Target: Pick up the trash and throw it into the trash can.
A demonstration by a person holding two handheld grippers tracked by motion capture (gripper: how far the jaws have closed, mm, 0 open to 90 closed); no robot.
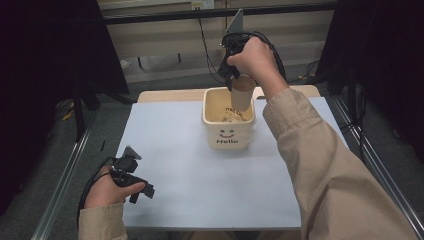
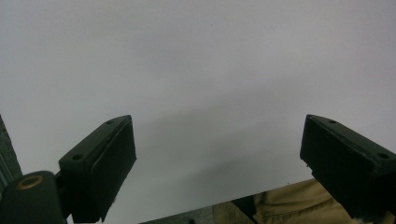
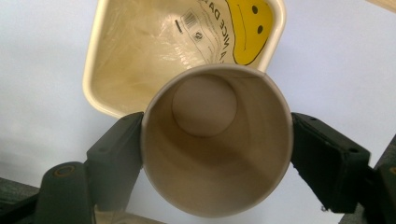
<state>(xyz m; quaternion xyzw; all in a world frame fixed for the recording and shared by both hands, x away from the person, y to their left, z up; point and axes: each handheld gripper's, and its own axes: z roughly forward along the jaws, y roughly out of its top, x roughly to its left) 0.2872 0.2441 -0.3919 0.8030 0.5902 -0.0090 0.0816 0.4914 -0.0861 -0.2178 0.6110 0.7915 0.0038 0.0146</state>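
Cup is clamped upright in the right claw, held over the far right corner of the bin, mouth up, axis vertical. Bin lies straight below. Left claw is parked wide on the counter, well apart.

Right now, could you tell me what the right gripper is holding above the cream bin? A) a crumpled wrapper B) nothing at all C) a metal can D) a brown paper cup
D: the right gripper has its jaws pressed on both sides of a brown paper cup, empty inside, over the open cream bin marked "Hello".
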